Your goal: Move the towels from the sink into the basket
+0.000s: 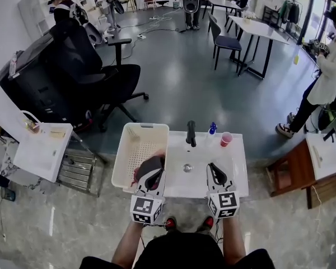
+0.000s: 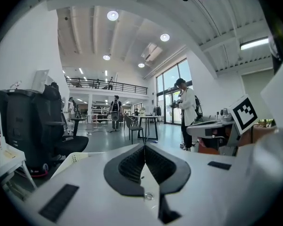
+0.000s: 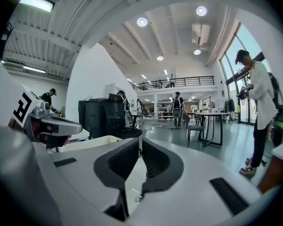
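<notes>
Your left gripper [image 1: 155, 162] hangs over the white basket [image 1: 129, 129], left of the sink [image 1: 235, 175], jaws closed on nothing. A towel [image 1: 136, 177] lies in the basket, partly hidden beneath it. Your right gripper [image 1: 212, 167], jaws together and empty, is above the sink.

My left gripper [image 2: 145, 147] points almost level across the room. Its two dark ribbed pads [image 2: 132, 163] are pressed together, and nothing sits between them. Low on the left, just past the gripper's white body, a perforated corner of the white basket [image 2: 74, 157] shows. Further left stands a black office chair [image 2: 61, 135], with a white side table [image 2: 7, 157] at the edge. Farther off, a person in a white top [image 2: 186, 112] stands by the windows, near a dark table [image 2: 144, 120] and a plain chair [image 2: 130, 127].
</notes>
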Available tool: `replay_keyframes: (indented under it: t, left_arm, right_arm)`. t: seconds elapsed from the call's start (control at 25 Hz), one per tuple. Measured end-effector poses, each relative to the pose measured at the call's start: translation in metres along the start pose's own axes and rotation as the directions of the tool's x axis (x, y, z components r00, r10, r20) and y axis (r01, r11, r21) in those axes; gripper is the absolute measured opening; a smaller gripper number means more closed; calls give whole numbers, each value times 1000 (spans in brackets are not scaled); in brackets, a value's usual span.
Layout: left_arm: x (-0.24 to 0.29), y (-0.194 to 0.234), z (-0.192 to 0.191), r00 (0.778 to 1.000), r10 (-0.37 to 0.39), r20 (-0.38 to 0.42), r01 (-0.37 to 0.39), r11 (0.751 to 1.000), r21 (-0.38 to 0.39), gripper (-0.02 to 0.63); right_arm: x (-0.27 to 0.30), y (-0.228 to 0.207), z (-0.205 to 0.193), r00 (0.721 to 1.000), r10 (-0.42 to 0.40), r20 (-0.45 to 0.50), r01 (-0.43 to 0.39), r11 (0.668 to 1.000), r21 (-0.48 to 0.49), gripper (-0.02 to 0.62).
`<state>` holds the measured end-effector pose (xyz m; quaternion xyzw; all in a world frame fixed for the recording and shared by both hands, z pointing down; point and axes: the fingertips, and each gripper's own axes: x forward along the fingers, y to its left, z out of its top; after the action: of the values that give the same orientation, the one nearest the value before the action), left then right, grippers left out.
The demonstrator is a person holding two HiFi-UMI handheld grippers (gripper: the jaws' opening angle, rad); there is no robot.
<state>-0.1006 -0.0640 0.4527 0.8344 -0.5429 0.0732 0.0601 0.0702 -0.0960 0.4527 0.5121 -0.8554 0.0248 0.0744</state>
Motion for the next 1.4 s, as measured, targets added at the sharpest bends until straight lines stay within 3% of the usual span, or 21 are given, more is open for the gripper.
replay_keyframes:
  t: [0.52, 1.4]
  left_arm:
    - [-14, -14, -13, 998, -61, -29, 61, 998, 10, 8]
    - [-19, -16, -19, 996, -80, -41, 80, 997, 11, 8]
  right_arm:
    - [-41, 5, -22, 998, -58, -33, 59, 998, 33, 46]
    - [-51, 14, -38, 996, -67, -54, 70, 996, 52, 46]
